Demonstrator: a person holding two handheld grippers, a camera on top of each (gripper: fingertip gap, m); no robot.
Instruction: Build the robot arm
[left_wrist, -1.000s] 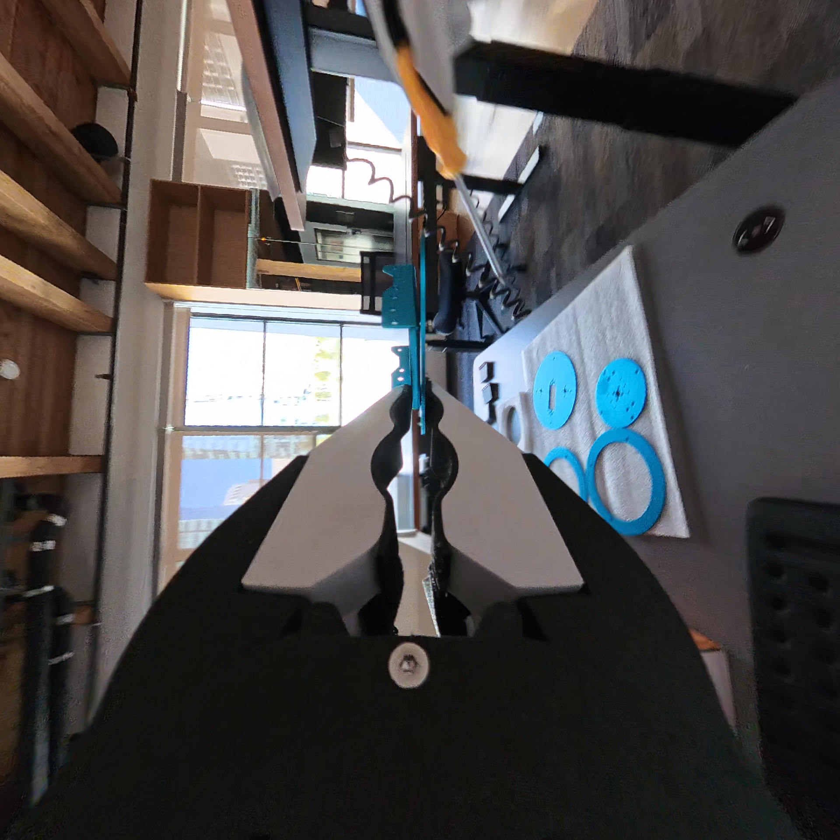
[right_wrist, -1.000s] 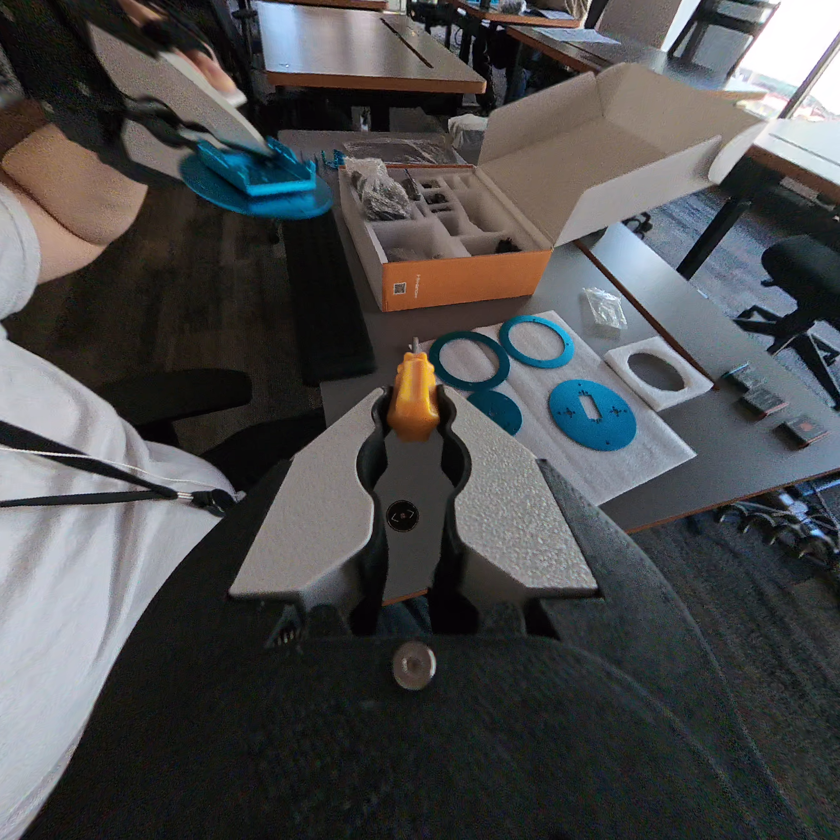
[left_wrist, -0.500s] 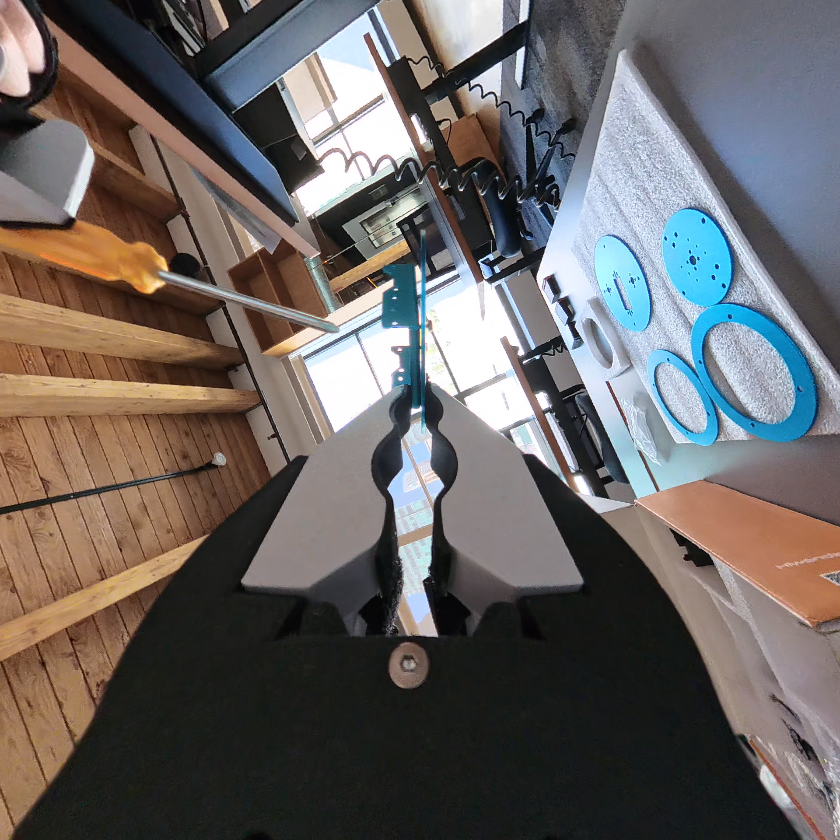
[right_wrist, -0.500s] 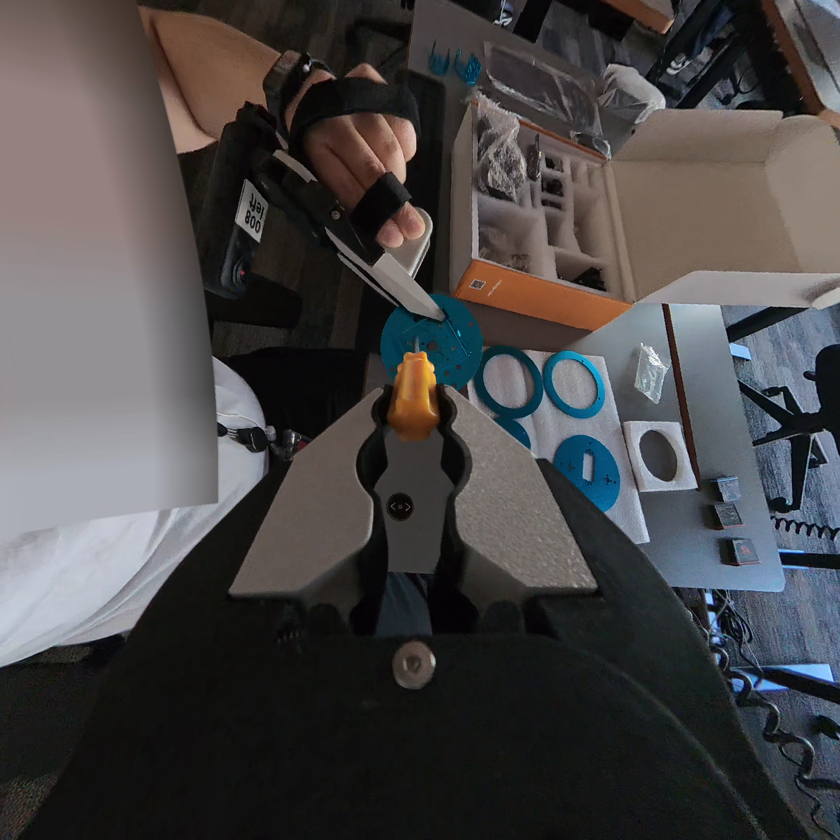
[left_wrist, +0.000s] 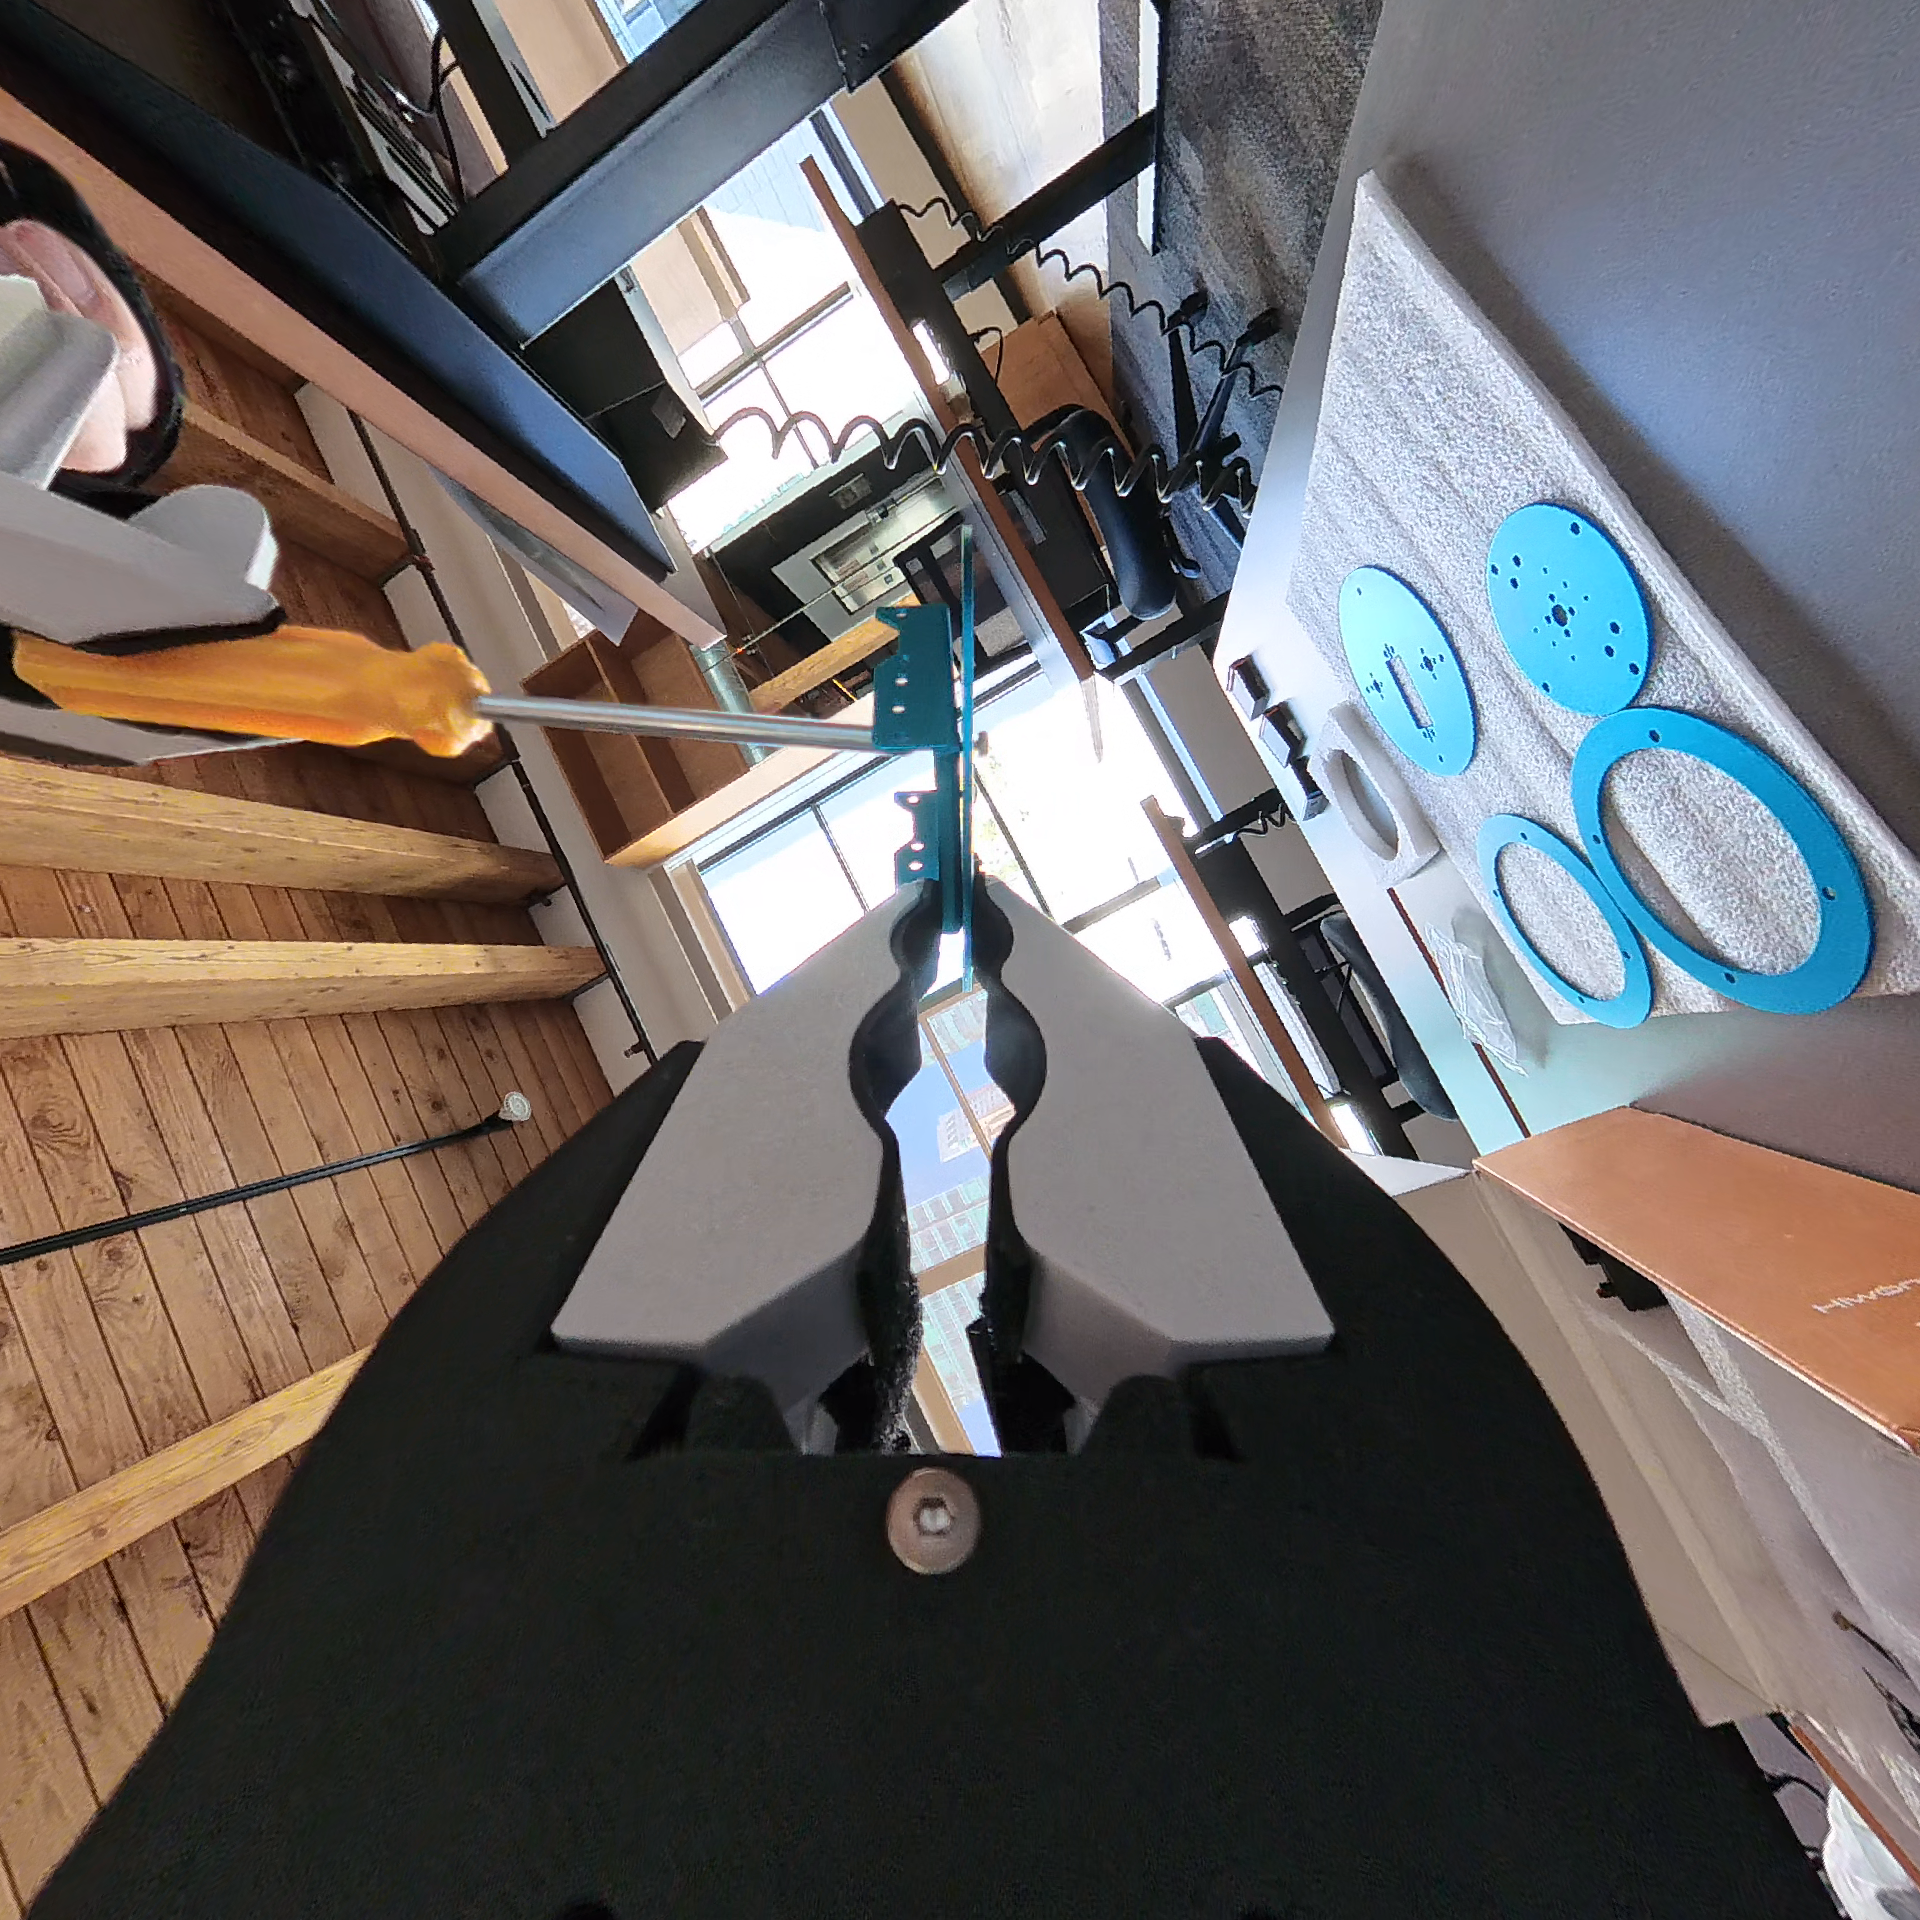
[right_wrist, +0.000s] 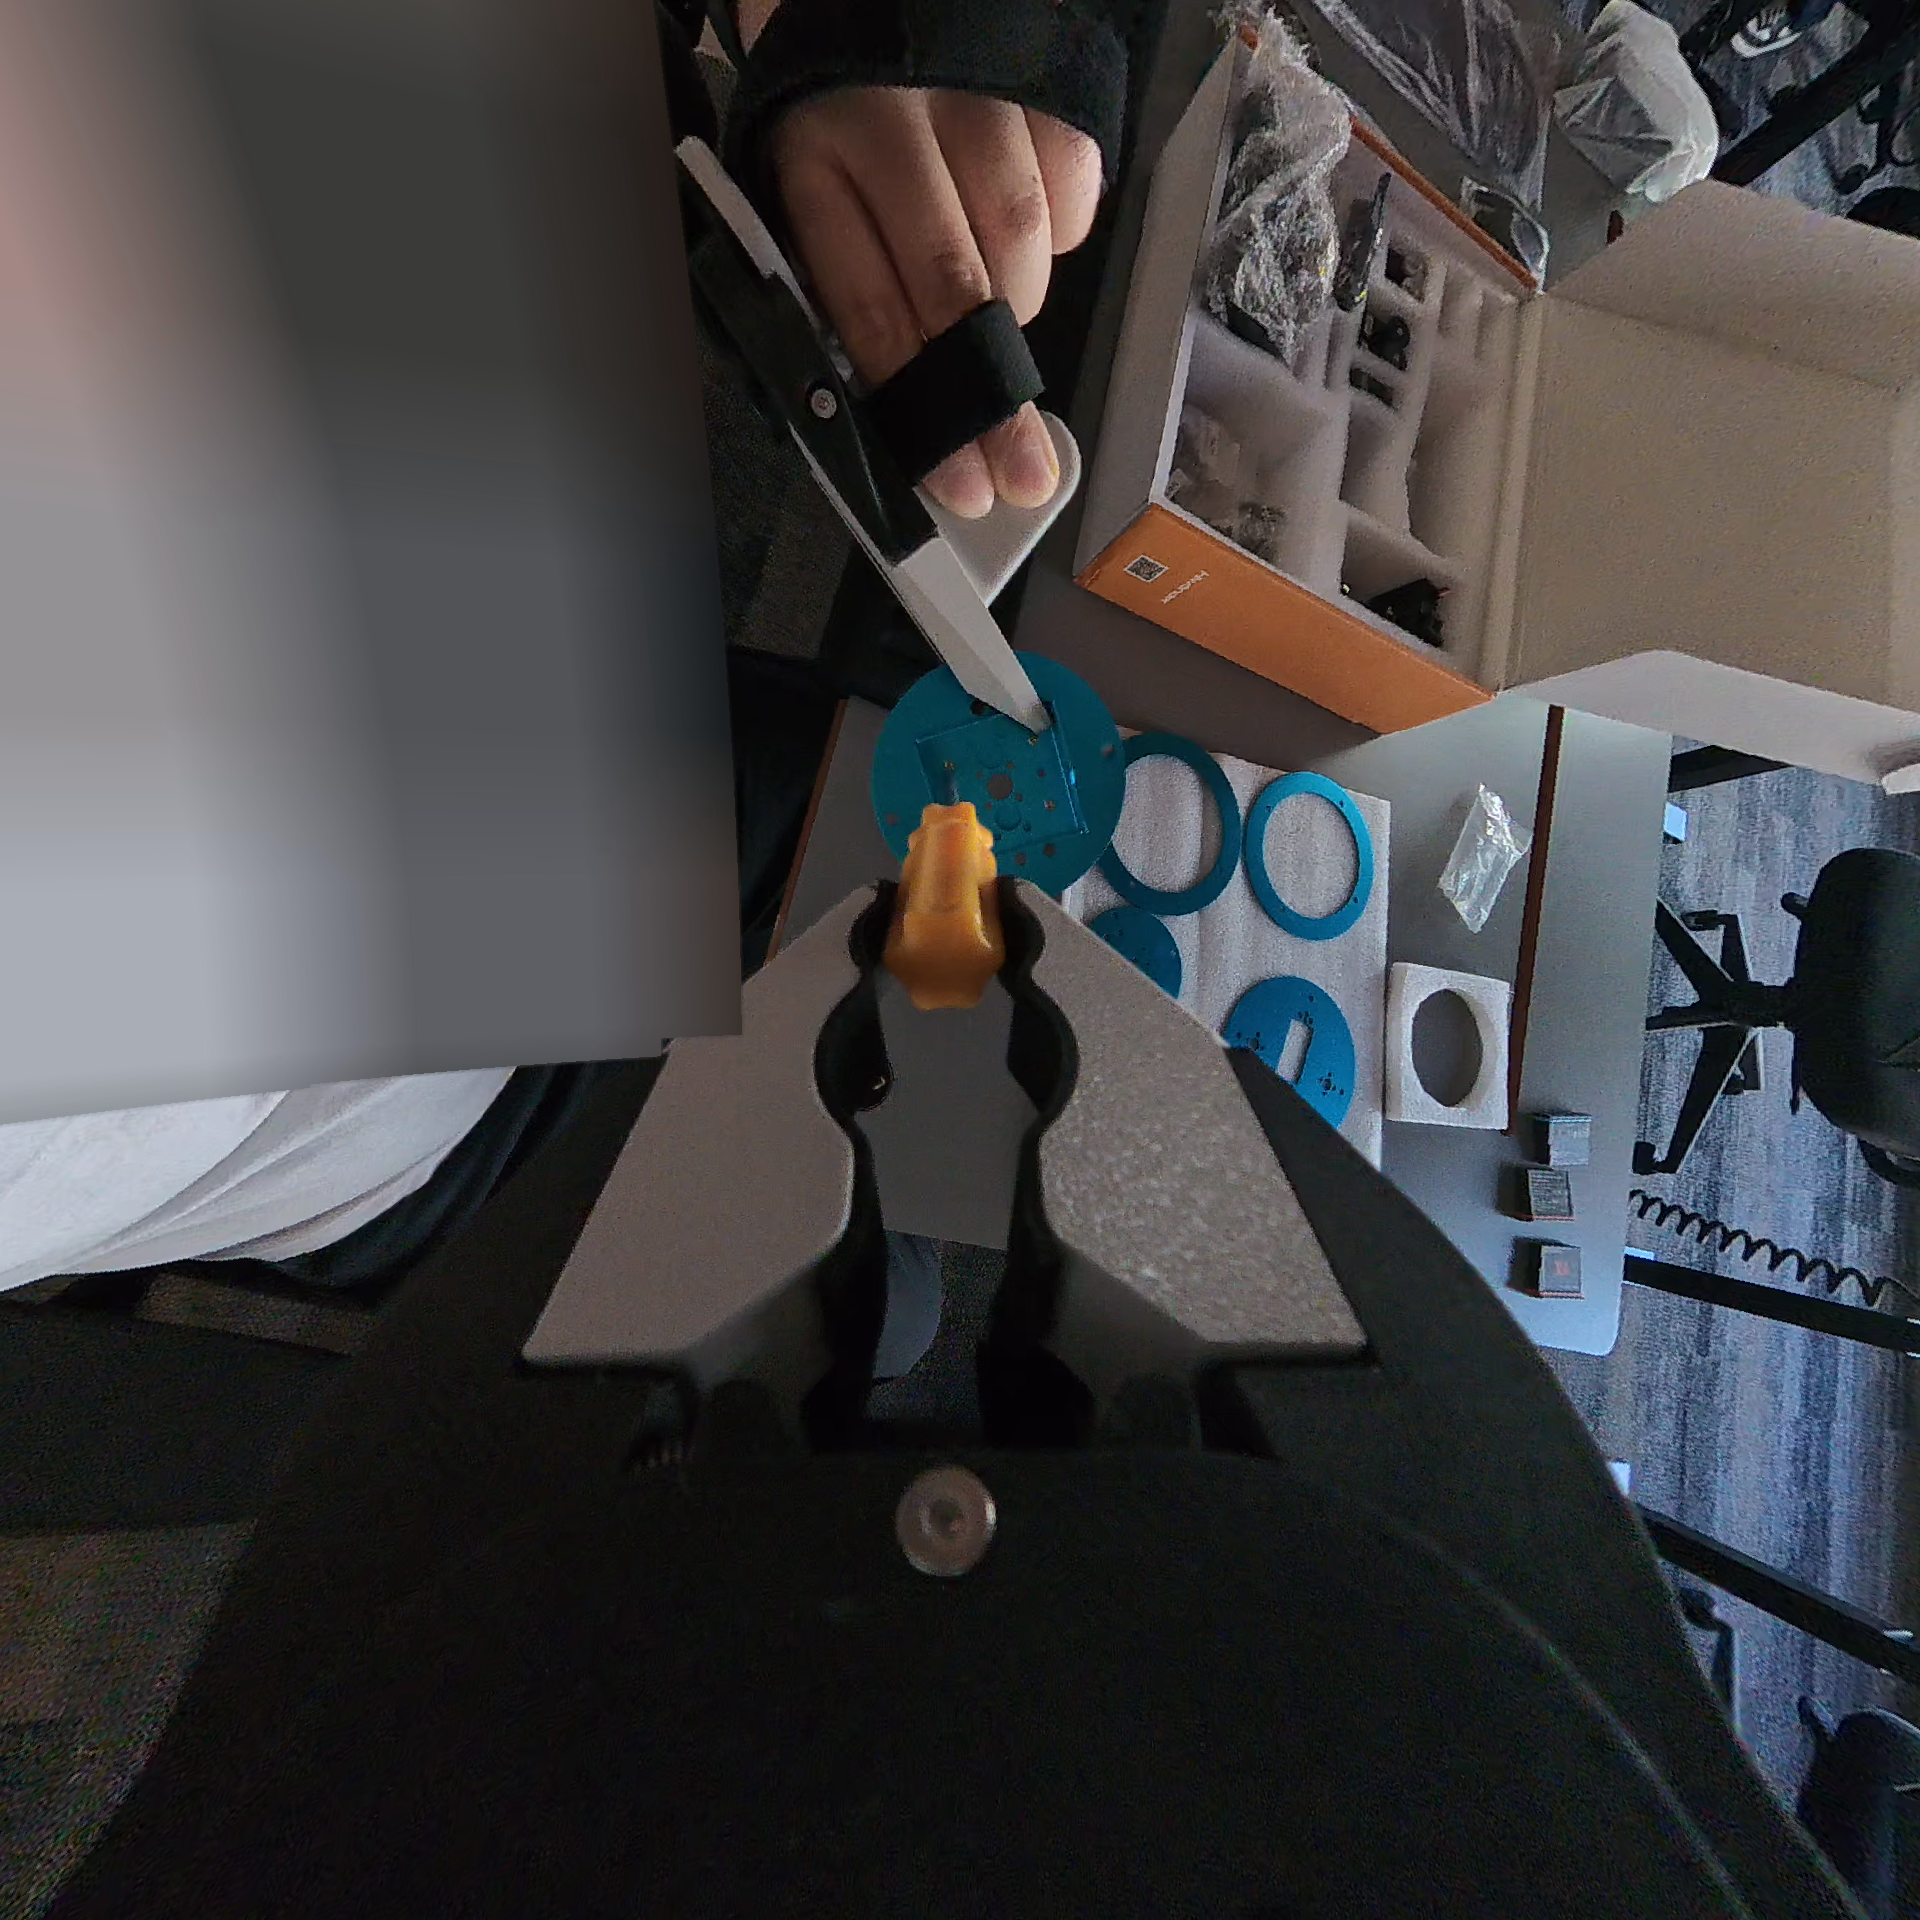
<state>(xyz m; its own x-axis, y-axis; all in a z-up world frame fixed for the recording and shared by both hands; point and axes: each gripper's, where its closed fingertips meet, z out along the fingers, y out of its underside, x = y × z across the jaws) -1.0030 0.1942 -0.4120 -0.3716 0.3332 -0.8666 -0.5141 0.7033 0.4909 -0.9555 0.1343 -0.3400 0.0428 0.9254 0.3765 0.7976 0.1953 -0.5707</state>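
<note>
My left gripper (left_wrist: 961, 914) is shut on the rim of a blue round plate (left_wrist: 967, 727), seen edge-on and held in the air, with a blue bracket (left_wrist: 920, 675) on its left face. My right gripper (right_wrist: 940, 904) is shut on the orange handle of a screwdriver (right_wrist: 940, 920). In the left wrist view the screwdriver (left_wrist: 675, 722) comes in from the left and its tip touches the bracket. In the right wrist view the plate (right_wrist: 935, 758) faces me beyond the handle, with the left gripper's fingers (right_wrist: 977, 634) on its upper edge. The shaft is hidden there.
A grey table (right_wrist: 1590, 935) carries a white foam sheet (right_wrist: 1340, 935) with blue rings (right_wrist: 1309, 857) and discs (right_wrist: 1288, 1049). An open orange-and-white box of parts (right_wrist: 1278, 623), a foam square with a hole (right_wrist: 1449, 1039), a plastic bag (right_wrist: 1486, 852) and small dark blocks (right_wrist: 1548, 1195) lie around. Across from one pair of fingers to the other is roughly 11 cm.
The screwdriver has swung in from the upper left and its tip now meets the bracket. The plate has come nearer to the right gripper and faces it.
</note>
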